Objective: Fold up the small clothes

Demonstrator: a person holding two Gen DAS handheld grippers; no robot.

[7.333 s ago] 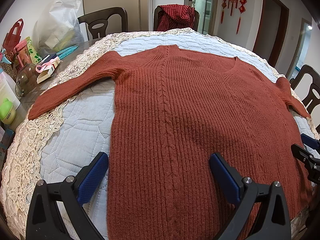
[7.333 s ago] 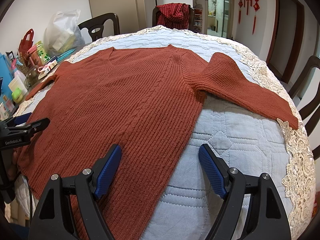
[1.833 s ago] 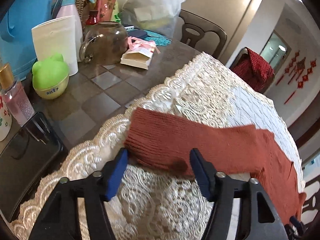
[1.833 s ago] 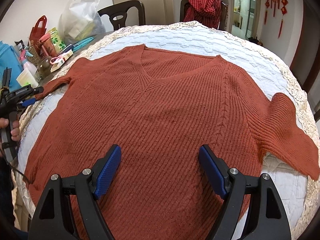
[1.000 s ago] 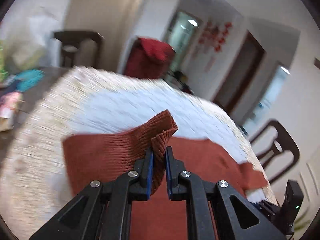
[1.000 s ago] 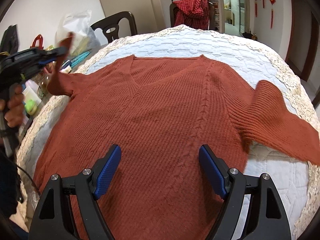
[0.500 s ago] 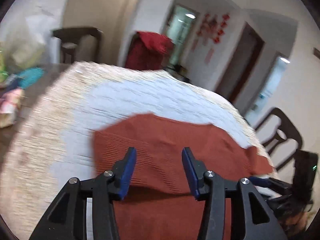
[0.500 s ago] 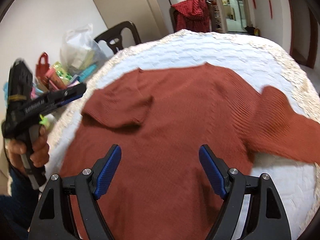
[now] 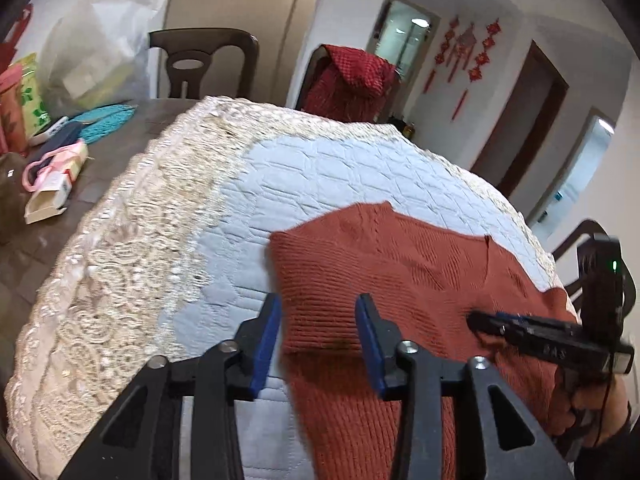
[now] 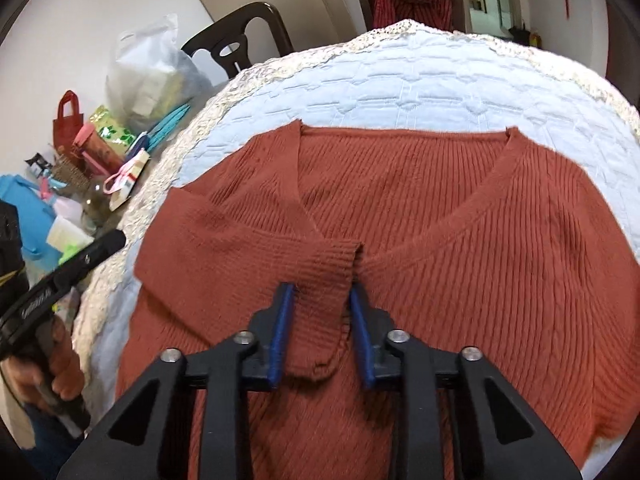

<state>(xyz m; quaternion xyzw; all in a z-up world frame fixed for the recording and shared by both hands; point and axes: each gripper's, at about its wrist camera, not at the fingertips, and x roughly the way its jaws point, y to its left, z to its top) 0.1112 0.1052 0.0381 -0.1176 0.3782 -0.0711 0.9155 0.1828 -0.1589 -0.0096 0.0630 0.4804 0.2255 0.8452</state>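
Note:
A rust-red ribbed V-neck sweater [image 10: 460, 208] lies flat on the quilted table cover. Its left sleeve [image 10: 224, 248] is folded across the chest, with the cuff [image 10: 324, 276] between the blue pads of my right gripper [image 10: 320, 316]. The jaws stand a cuff's width apart beside the cuff, not pinching it. My left gripper [image 9: 318, 320] is open above the folded shoulder edge [image 9: 316, 280] of the sweater [image 9: 400, 272]. The right gripper also shows in the left wrist view [image 9: 548, 336], the left gripper in the right wrist view [image 10: 68, 272].
The quilted blue cover [image 9: 320, 176] has a wide lace border [image 9: 132, 232]. Bags, boxes and bottles [image 10: 120, 136] crowd the table's left side. Dark chairs [image 9: 204, 64] stand behind, one draped with a red checked cloth [image 9: 352, 84].
The left gripper carried the left sleeve over the chest, let it go and opened. The right gripper moved in over the folded cuff and its jaws narrowed around it.

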